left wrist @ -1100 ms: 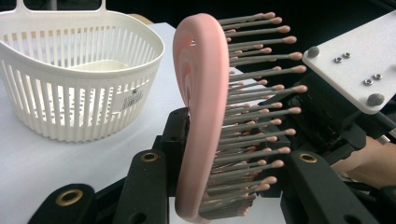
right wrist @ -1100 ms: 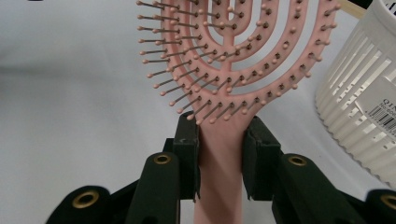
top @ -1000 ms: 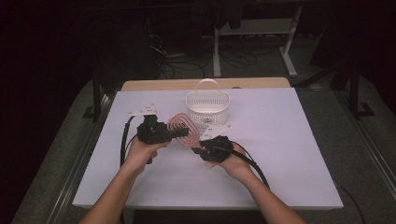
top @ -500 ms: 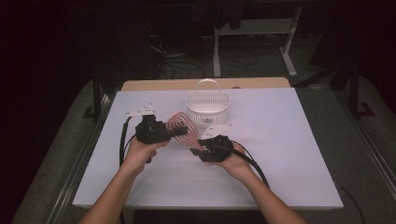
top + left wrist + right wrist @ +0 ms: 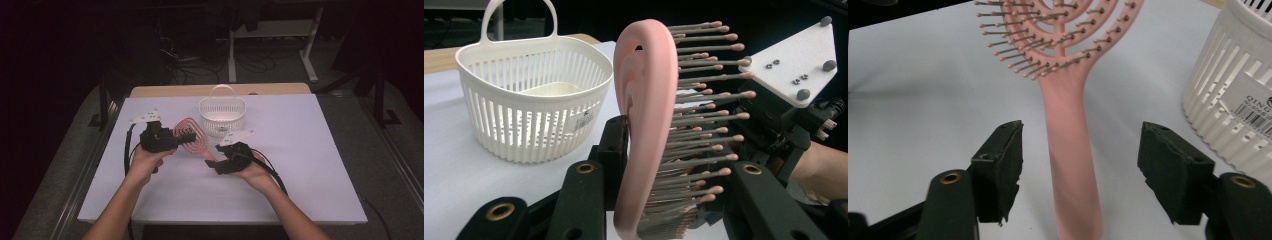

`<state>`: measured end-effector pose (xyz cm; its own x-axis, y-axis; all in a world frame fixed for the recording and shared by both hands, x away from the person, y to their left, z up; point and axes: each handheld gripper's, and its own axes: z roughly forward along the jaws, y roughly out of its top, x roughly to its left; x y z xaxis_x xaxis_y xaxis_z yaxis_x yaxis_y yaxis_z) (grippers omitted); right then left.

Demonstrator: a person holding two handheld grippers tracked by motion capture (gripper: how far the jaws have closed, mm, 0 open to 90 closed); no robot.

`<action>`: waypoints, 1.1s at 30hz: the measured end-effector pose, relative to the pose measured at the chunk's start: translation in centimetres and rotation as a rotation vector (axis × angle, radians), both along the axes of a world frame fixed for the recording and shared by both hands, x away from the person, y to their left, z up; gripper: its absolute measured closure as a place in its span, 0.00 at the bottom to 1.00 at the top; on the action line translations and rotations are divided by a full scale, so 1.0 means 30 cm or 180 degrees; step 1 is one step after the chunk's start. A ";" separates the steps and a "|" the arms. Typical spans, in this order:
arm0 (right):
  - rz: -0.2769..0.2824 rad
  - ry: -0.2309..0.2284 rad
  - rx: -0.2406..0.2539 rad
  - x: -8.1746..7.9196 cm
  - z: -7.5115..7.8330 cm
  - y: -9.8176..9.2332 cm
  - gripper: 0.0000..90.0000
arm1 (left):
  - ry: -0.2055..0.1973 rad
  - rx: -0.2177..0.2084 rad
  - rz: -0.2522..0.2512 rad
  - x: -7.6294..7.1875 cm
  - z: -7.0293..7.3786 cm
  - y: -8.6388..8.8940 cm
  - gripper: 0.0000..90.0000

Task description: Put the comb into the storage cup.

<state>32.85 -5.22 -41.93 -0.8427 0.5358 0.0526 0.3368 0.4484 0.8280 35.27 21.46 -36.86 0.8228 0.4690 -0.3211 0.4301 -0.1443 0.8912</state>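
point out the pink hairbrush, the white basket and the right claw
pink hairbrush (image 5: 1074, 165), right gripper view, on its handle
white basket (image 5: 531, 117), left gripper view, on its slatted wall
right claw (image 5: 1080, 170), right gripper view, midway between its open pads

"QING…" above a barcode on the white basket's (image 5: 1233, 90) sticker label (image 5: 1259, 111)

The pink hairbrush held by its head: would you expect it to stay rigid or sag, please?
Probably rigid: the pink hairbrush keeps its handle straight while the left gripper clamps only its head. It looks light, being an open, vented frame. The bristles likely flex.
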 end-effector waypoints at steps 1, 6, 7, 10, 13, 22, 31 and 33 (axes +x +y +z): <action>-0.0012 0.0002 0.0007 0.000 0.001 -0.002 0.33 | 0.0000 0.0006 0.0004 0.000 0.001 0.002 0.72; -0.0040 0.0082 0.0054 0.007 0.004 -0.015 0.19 | -0.0021 0.0009 0.0020 0.001 0.004 0.009 0.72; -0.0045 0.0127 0.0069 0.011 0.003 -0.017 0.16 | -0.0022 0.0000 0.0024 0.001 0.005 0.011 0.72; -0.0109 0.0131 0.0033 0.014 -0.001 -0.026 0.13 | -0.0034 0.0001 0.0036 0.001 0.009 0.017 0.72; -0.0137 0.0158 0.0089 0.019 -0.004 -0.039 0.07 | -0.0041 -0.0006 0.0041 0.002 0.012 0.023 0.72; -0.0204 0.0144 0.0054 0.018 -0.011 -0.078 0.01 | -0.0056 -0.0031 0.0075 0.001 0.021 0.039 0.72; -0.0343 0.0147 0.0038 0.008 -0.022 -0.157 0.00 | -0.0081 -0.0053 0.0108 0.000 0.032 0.057 0.72; -0.0383 0.0140 0.0055 0.002 -0.024 -0.181 0.00 | -0.0084 -0.0061 0.0113 0.000 0.034 0.060 0.72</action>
